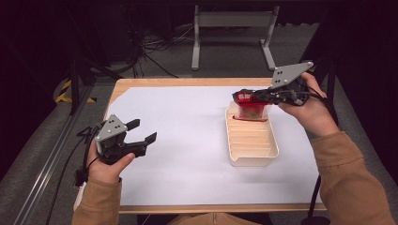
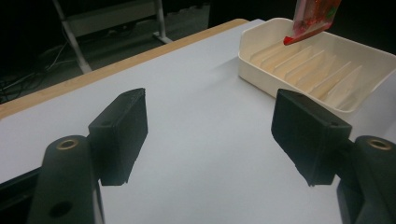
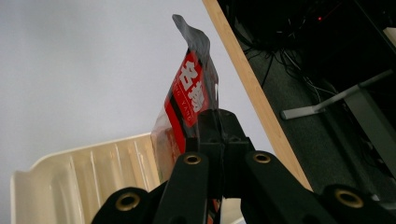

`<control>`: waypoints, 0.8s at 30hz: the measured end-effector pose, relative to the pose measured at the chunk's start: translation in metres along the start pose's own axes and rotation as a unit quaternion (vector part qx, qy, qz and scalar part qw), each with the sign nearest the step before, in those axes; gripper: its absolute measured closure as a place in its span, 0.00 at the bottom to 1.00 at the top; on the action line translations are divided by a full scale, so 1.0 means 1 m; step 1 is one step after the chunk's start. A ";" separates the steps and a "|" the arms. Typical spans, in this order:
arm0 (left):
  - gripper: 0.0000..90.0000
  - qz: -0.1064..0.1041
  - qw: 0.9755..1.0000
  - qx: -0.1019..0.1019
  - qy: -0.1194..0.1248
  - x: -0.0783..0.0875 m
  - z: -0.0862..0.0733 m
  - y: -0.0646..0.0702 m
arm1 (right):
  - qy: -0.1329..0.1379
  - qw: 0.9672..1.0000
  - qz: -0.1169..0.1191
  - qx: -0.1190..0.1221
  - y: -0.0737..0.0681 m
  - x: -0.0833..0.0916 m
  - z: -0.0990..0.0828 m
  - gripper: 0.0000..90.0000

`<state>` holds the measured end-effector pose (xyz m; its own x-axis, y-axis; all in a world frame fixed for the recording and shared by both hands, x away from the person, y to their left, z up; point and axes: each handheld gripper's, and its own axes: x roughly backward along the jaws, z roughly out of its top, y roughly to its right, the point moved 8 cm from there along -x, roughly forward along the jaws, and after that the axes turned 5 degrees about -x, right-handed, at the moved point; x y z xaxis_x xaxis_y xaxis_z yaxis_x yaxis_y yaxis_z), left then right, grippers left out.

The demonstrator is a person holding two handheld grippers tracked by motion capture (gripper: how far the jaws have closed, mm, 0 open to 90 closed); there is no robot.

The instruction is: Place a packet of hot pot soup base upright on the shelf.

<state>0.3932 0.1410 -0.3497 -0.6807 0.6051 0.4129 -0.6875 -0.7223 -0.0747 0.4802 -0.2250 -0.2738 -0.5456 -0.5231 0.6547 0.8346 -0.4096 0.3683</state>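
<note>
From the high view, the right gripper (image 1: 249, 96) pinches a red snack packet (image 1: 251, 110) over the slotted tray's (image 1: 253, 157) far end near the desk's right edge; the left gripper (image 2: 210, 135) view shows it gaping idle, so the limp packet could snag a divider; the right gripper view shows only its top clamped.

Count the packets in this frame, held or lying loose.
1. A red-labelled clear packet, clamped at its top edge by the right gripper, hangs over the far end of the cream slotted tray.
</note>
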 end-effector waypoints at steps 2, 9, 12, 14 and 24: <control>0.31 0.000 1.000 0.000 0.000 0.000 0.000 0.000 | -0.005 1.000 0.001 0.000 0.000 -0.001 -0.002 0.99; 0.31 0.001 1.000 0.005 -0.001 0.000 -0.002 -0.002 | -0.017 1.000 0.011 0.000 -0.003 -0.006 -0.008 0.99; 0.31 0.000 1.000 0.005 -0.001 -0.001 -0.002 -0.001 | -0.020 1.000 0.015 0.001 -0.004 -0.008 -0.010 0.99; 0.31 -0.001 1.000 0.004 -0.002 -0.001 -0.002 -0.001 | -0.023 1.000 0.019 0.001 -0.005 -0.010 -0.012 0.99; 0.31 -0.001 1.000 0.007 -0.003 -0.002 -0.003 -0.002 | -0.030 0.999 0.034 -0.003 -0.009 -0.022 -0.020 0.99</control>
<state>0.3947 0.1422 -0.3529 -0.6775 0.6042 0.4193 -0.6851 -0.7259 -0.0608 0.4831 -0.2250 -0.3047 -0.4821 -0.5042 0.7165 0.8690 -0.3791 0.3179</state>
